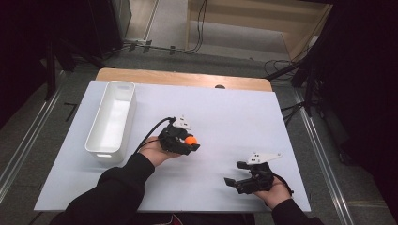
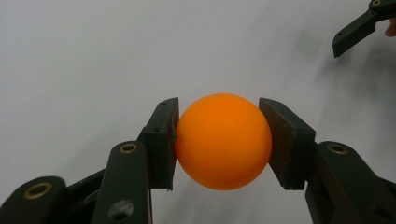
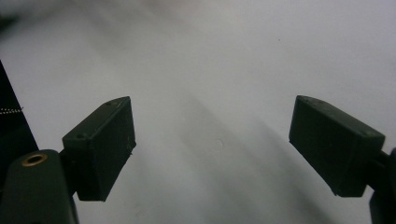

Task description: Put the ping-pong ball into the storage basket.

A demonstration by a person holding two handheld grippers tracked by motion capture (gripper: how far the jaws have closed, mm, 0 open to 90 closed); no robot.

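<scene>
Your left gripper (image 1: 191, 142) is clamped on the orange ball (image 2: 223, 141), both jaws pressed against its sides, near the middle of the white table (image 1: 225, 112). Your right gripper (image 1: 233, 174) sits well apart near the table's front edge with its jaws spread wide, and the white bin (image 1: 123, 123) stands to the far left.

The flat white table sheet (image 1: 225, 108) is being lit brightly from above, while the room around it is being left very dark. Soft grey shadows are being thrown on the sheet in both gripper views. The round orange ball (image 2: 223, 141) is being shown sharp and bright, with a darker underside. The black jaws in the right gripper view are being shown dim and slightly blurred.
</scene>
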